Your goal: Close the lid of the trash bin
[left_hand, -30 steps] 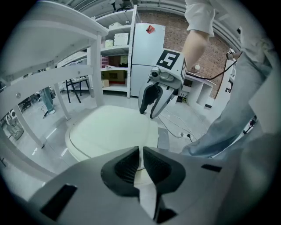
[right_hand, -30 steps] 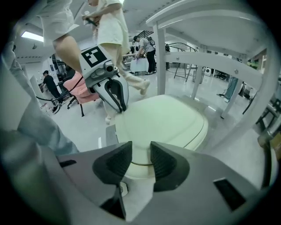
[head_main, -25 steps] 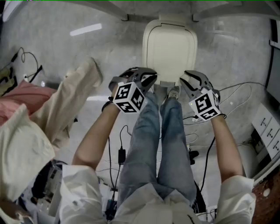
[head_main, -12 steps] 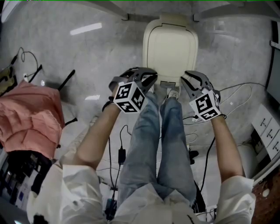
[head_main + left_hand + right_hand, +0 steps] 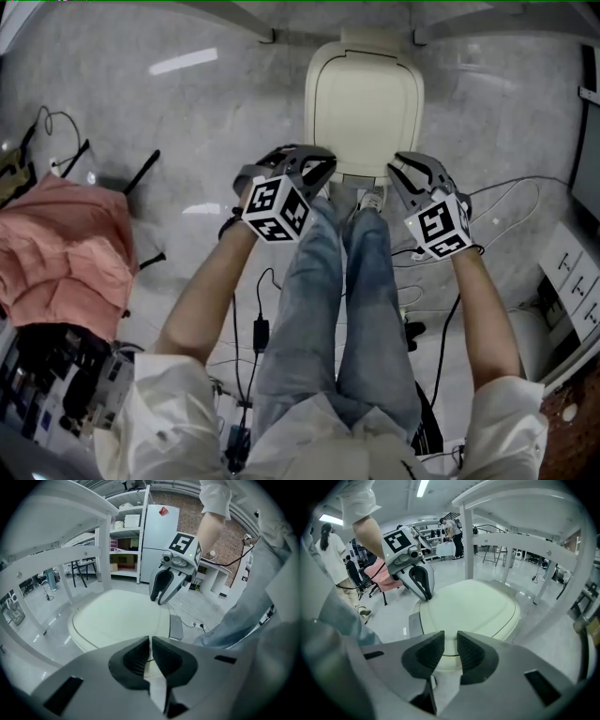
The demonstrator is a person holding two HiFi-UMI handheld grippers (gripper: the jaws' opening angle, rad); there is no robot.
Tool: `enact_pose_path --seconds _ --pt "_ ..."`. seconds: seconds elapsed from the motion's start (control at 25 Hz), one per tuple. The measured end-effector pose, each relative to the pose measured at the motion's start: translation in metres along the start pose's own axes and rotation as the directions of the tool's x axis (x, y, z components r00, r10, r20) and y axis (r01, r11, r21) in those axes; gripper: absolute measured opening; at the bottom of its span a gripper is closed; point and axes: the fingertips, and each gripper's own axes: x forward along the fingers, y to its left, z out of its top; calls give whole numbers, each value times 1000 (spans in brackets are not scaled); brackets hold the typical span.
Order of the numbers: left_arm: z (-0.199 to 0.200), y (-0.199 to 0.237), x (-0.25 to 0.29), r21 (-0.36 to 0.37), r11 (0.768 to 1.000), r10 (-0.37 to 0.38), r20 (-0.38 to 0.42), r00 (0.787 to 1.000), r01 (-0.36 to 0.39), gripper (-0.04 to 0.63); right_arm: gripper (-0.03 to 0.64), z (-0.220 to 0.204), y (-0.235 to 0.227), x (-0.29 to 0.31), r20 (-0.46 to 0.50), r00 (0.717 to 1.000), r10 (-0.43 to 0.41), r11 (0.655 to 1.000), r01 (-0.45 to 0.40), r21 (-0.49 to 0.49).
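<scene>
Grey floor (image 5: 131, 122) lies under the shut trash bin lid (image 5: 364, 98). My left gripper (image 5: 319, 169) has its jaws pressed together, empty. My right gripper (image 5: 401, 173) has jaws that were just closing, a slim gap between them with nothing in it.

Head camera: sat on person's head, faced steeply down over legs (image 5: 347, 309) to floor (image 5: 187, 112); bin lid (image 5: 364, 103) at top centre, farthest from lens. Left gripper (image 5: 322, 172) camera: rode on tool, looked along own jaws, low and near lid. Right gripper (image 5: 396, 173) camera: same set-up from opposite side – own jaws at frame bottom had just been closing, nothing between. All three views shared lid. Each gripper camera also caught other gripper across it – head camera took in both.
</scene>
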Motion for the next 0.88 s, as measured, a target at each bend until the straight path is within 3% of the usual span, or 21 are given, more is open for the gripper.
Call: enact_pose_path --seconds 0.32,0.52,0.68,0.88 --pt "0 0 0 5 1000 2 1 1000 -2 41 98 -1 0 0 6 1000 2 1000 -2 23" --pt "15 8 -13 -8 998 70 52 996 -69 37 26 14 -18 -16 93 992 -80 979 60 197" --pt "37 22 -40 -80 984 166 116 979 -157 28 18 40 -39 -51 173 964 -201 939 139 315" --pt "84 39 -103 -215 938 315 201 928 -272 26 18 87 -61 -127 273 892 -361 840 184 510"
